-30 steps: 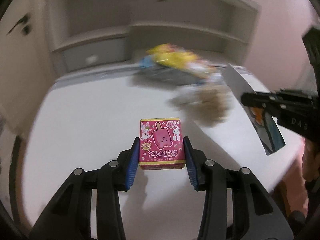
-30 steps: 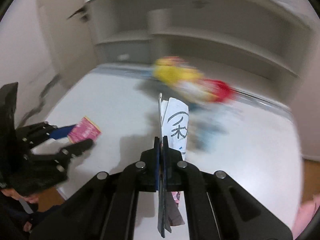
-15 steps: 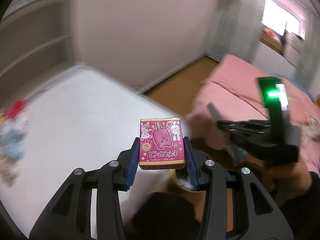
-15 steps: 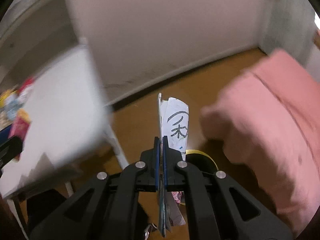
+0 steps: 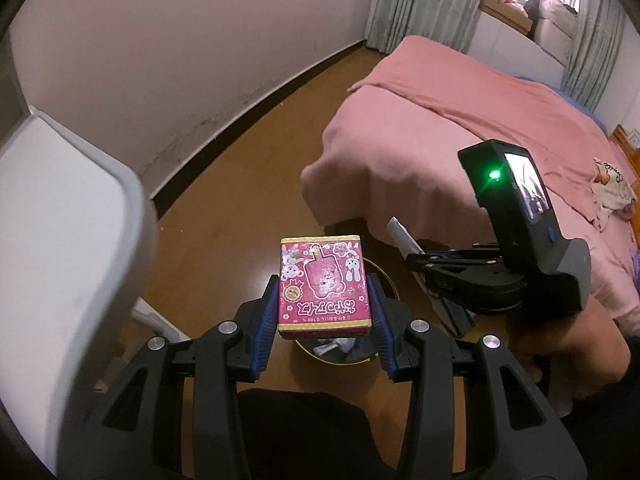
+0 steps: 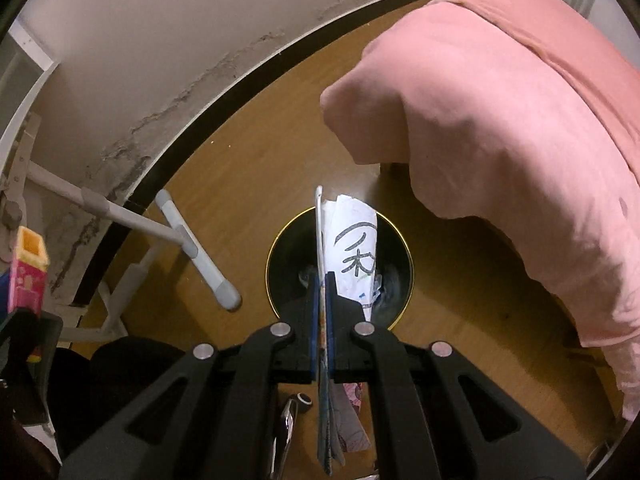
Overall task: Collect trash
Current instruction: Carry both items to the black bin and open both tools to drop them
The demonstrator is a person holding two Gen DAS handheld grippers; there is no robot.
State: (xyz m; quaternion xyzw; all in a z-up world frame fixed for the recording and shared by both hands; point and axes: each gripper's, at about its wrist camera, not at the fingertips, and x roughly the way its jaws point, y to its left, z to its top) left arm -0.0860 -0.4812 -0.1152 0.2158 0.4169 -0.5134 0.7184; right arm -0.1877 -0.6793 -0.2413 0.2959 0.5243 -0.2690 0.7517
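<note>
The left gripper (image 5: 323, 312) grasps a pink box (image 5: 323, 286) above the bin (image 6: 340, 264). The right gripper (image 6: 322, 280) is clenched on folded papers (image 6: 354, 256), also over the bin.

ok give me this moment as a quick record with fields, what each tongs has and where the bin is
left tongs: shut on pink box, held in the air
right tongs: shut on paper wrappers, thin stack gripped edge-on
trash bin: round, black with a gold rim, on the wooden floor, below both tongs
bin contents: some scraps inside, too dim to name
nearby: pink bed to the right, white table to the left
step left: neither item released yet
</note>
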